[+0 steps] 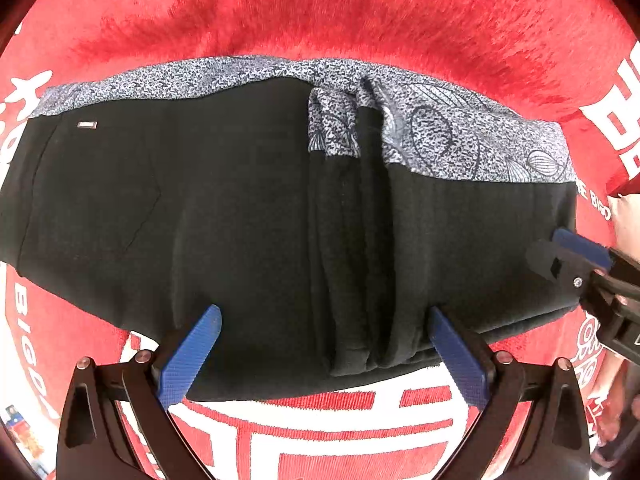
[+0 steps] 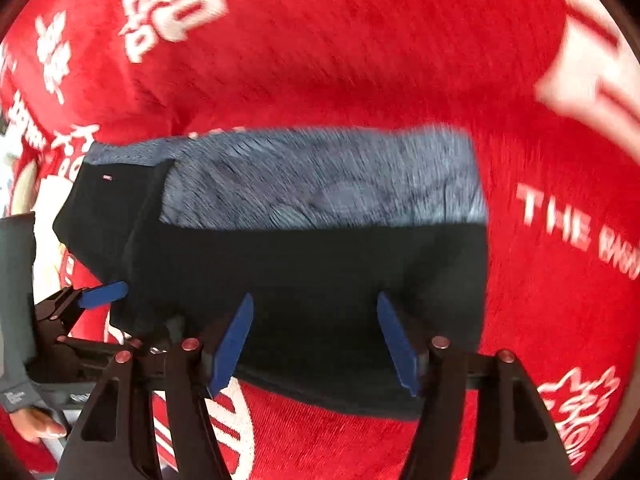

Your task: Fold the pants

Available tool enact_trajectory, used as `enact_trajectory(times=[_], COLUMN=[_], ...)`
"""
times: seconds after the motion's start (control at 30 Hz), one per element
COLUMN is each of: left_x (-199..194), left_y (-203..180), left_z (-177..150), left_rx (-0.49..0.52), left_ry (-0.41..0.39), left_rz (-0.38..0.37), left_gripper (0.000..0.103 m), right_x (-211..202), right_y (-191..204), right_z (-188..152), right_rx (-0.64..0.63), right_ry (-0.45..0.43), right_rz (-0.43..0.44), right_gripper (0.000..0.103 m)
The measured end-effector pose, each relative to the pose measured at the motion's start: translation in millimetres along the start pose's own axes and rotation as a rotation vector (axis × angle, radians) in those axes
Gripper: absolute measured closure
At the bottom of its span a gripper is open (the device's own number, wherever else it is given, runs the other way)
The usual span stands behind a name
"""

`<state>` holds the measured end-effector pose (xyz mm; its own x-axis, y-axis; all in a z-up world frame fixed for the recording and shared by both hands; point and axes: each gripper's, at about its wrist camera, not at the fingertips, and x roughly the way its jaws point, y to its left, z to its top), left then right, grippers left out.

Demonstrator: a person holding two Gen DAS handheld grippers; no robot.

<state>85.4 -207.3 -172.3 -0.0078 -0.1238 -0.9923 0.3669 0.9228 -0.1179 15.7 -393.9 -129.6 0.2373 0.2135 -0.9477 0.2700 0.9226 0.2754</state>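
Black pants (image 1: pixel 240 208) with a grey patterned band (image 1: pixel 440 136) lie folded in a compact stack on the red cloth. My left gripper (image 1: pixel 324 332) is open over the stack's near edge, holding nothing. My right gripper (image 2: pixel 316 320) is open above the near edge of the same pants (image 2: pixel 320 264), also empty; that view is motion-blurred. The right gripper shows at the right edge of the left wrist view (image 1: pixel 560 252). The left gripper's blue finger (image 2: pixel 104 294) shows at the left of the right wrist view.
A red towel-like cloth (image 1: pixel 320 8) with white lettering covers the whole surface around the pants (image 2: pixel 400 60). A person's hand and grey sleeve (image 2: pixel 24 400) are at the lower left of the right wrist view.
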Motion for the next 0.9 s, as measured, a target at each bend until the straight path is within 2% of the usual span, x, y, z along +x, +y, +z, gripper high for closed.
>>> enact_trajectory(times=[0.1, 0.2, 0.5, 0.73, 0.9], left_x=[6, 7, -7, -4, -7], left_y=[13, 7, -21, -22, -12], left_z=[-7, -1, 1, 0, 0], left_rx=[0.013, 0.018, 0.054, 0.056, 0.053], left_ry=[-0.004, -0.003, -0.025, -0.044, -0.056], left_rz=[0.013, 0.024, 0.062, 0.052, 0.005], left_gripper=[0.000, 0.000, 0.000, 0.000, 0.000], right_x=[-4, -3, -2, 0, -11], right_y=[-14, -24, -40, -21, -23], right_z=[-2, 1, 1, 0, -4], right_rx=[0.039, 0.076, 0.117, 0.003, 0.081], right_ry=[-0.042, -0.046, -0.045, -0.017, -0.045], right_rz=[0.058, 0.122, 0.194, 0.152, 0.139], right_gripper=[0.031, 0.025, 0.024, 0.016, 0.016])
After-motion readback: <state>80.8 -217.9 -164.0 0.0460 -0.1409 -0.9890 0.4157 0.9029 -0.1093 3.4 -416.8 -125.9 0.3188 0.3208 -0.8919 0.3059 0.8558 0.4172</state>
